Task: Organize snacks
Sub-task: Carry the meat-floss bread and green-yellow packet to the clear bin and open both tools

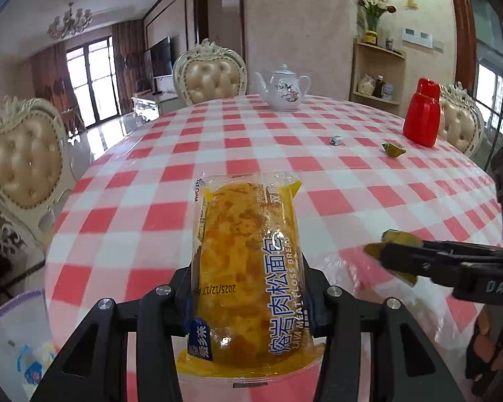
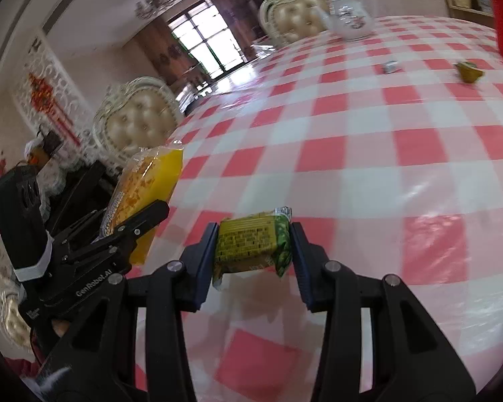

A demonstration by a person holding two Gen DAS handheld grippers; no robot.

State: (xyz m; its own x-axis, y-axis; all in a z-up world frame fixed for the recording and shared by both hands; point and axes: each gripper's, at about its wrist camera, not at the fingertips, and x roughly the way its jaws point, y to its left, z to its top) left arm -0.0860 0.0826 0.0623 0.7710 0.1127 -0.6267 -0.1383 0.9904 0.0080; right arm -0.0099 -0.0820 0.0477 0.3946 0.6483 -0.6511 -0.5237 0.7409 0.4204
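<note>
My left gripper (image 1: 248, 288) is shut on a long yellow meat floss bread packet (image 1: 248, 261) and holds it above the red-and-white checked table (image 1: 171, 207). It also shows in the right wrist view (image 2: 147, 184), at the left. My right gripper (image 2: 253, 248) is shut on a small green-yellow snack packet (image 2: 251, 244), held above the table. In the left wrist view the right gripper (image 1: 389, 254) reaches in from the right with that packet (image 1: 402, 239). A small green snack (image 1: 393, 149) and a small silver snack (image 1: 335, 140) lie far across the table.
A white teapot (image 1: 285, 88) and a red container (image 1: 422, 114) stand at the table's far side. Padded chairs (image 1: 23, 167) surround the table. A purple-rimmed container (image 1: 13, 341) with packets sits below the table edge at lower left. A shelf (image 1: 377, 77) stands behind.
</note>
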